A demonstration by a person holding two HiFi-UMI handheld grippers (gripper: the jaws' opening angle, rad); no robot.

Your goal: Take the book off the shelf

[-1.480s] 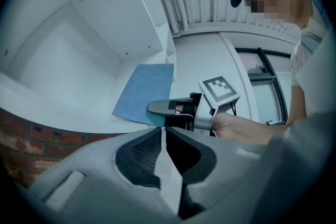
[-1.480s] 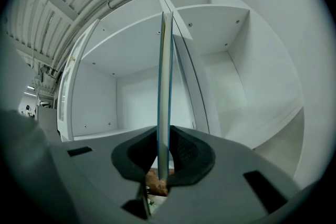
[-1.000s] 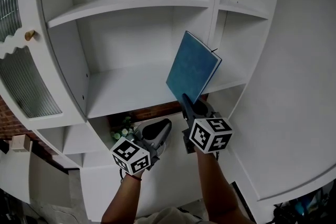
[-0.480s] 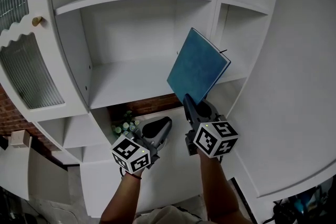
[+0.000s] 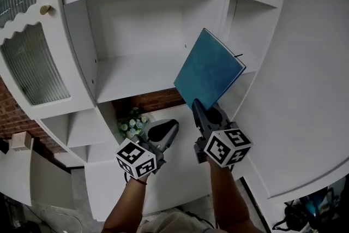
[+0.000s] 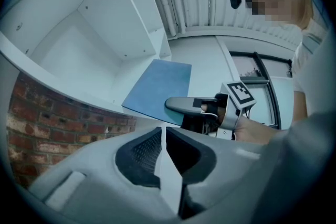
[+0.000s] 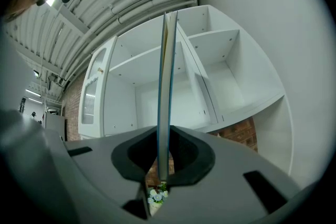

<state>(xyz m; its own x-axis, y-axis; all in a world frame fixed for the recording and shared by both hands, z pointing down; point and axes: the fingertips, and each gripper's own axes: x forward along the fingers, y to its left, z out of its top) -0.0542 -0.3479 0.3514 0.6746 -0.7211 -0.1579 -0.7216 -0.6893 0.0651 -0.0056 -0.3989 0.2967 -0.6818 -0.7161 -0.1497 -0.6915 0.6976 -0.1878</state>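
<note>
A thin blue book [image 5: 208, 69] stands on edge in the air in front of the white shelf [image 5: 136, 76], touching no board. My right gripper [image 5: 199, 109] is shut on its lower corner. In the right gripper view the book [image 7: 167, 86] rises edge-on between the pads of that gripper [image 7: 164, 139]. My left gripper [image 5: 166, 131] hangs lower and to the left, shut with nothing in it. From the left gripper view its closed jaws [image 6: 163, 136] point toward the book [image 6: 160, 89] and the right gripper [image 6: 181, 105].
The shelf unit has several open white compartments. A ribbed glass door with a brass knob [image 5: 46, 9] is at the left. Under the middle board, brick wall [image 5: 152, 101] shows, with small white flowers [image 5: 131, 123] below it. A white wall [image 5: 305, 90] curves along the right.
The right gripper has drawn the book back from the shelf, toward the person and slightly right. The left gripper has moved back with it, still shut and empty.
</note>
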